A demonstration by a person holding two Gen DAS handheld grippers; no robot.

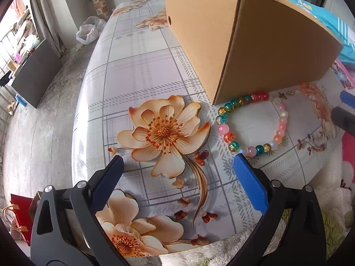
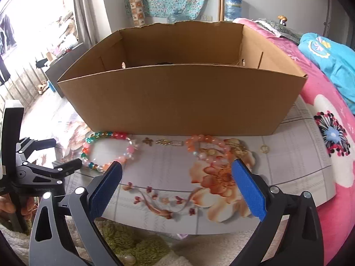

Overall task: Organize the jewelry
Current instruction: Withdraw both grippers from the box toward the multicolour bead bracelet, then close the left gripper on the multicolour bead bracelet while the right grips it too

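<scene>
Above a flower-print table (image 2: 299, 155), the right gripper (image 2: 177, 173) and left gripper (image 1: 177, 164) hung spread wide — both empty. Just beyond lay a multicoloured bead bracelet (image 1: 250, 124), an orange bracelet (image 2: 208, 148) and small gold charms (image 2: 168, 142) — against an open cardboard box (image 2: 177, 102).

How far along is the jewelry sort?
Done: little visible; the cardboard box has something dark inside, unclear what.
In hand: nothing. The right gripper and left gripper are both open and empty.
Left: the multicolor bead bracelet, orange bead bracelet, gold pieces and small ring lie on the table.
</scene>
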